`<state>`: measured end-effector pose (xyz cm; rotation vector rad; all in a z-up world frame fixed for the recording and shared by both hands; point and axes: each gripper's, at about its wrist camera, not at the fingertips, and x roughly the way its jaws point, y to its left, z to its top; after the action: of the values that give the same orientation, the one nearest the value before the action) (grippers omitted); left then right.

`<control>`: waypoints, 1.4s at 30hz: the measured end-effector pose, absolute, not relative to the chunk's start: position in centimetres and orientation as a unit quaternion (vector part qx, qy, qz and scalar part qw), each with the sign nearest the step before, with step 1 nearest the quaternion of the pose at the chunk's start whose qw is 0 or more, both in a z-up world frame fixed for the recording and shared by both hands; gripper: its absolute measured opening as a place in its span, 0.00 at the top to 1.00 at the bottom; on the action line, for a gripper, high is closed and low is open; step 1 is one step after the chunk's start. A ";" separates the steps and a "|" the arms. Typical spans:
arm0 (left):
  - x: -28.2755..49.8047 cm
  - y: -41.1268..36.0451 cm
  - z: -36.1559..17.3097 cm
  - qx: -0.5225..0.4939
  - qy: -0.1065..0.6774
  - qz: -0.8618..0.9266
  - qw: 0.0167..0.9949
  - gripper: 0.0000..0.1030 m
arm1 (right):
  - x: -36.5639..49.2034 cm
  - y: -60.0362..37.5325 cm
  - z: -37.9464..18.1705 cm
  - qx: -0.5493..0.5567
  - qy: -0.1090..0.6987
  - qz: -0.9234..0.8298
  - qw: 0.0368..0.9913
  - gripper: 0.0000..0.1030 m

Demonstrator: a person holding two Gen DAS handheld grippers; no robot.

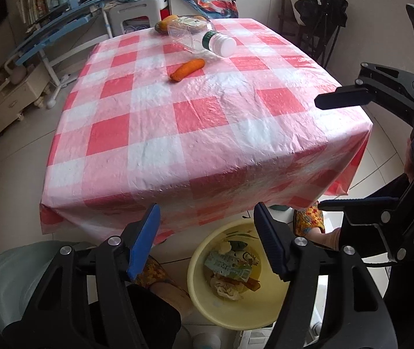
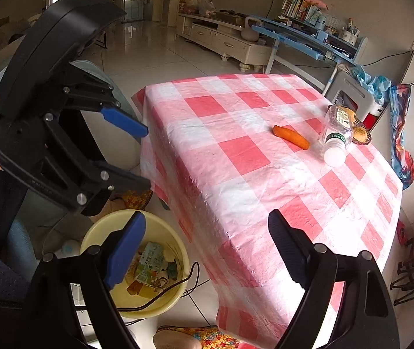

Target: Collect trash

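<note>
A clear plastic bottle with a white cap [image 1: 207,39] [image 2: 336,133] lies on its side at the far part of the red-and-white checked table [image 1: 207,133] [image 2: 250,180]. An orange carrot [image 1: 187,69] [image 2: 291,136] lies beside it. A yellow basin [image 1: 204,299] [image 2: 96,235] on the floor by the table's near edge holds a crumpled carton and wrappers. My left gripper [image 1: 207,238] [image 2: 145,157] is open and empty above the basin. My right gripper [image 2: 207,247] [image 1: 320,151] is open and empty at the table's corner.
A small dish with fruit [image 1: 163,24] [image 2: 360,133] sits behind the bottle. A pale chair [image 1: 9,276] stands at the left. A blue desk [image 2: 302,40], a TV cabinet [image 2: 221,40] and a folded rack [image 1: 320,29] ring the room. Slippered feet [image 2: 195,337] are near the basin.
</note>
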<state>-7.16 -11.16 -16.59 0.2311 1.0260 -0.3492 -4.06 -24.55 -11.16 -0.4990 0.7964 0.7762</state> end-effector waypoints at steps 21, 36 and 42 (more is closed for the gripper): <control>-6.5 -11.0 -15.6 0.143 0.428 -0.095 0.887 0.28 | -4.6 -23.5 -11.9 -0.265 0.371 0.357 0.816 0.17; -6.6 -10.5 -15.1 0.138 0.415 -0.080 0.896 0.27 | -4.2 -23.1 -12.5 -0.276 0.379 0.340 0.816 0.17; -6.4 -10.3 -15.0 0.132 0.414 -0.074 0.897 0.27 | -4.2 -23.1 -12.6 -0.278 0.378 0.338 0.816 0.16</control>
<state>-6.38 -10.35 -15.03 0.2743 0.8579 -0.1524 -4.22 -23.11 -12.62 -0.5928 0.8055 0.7219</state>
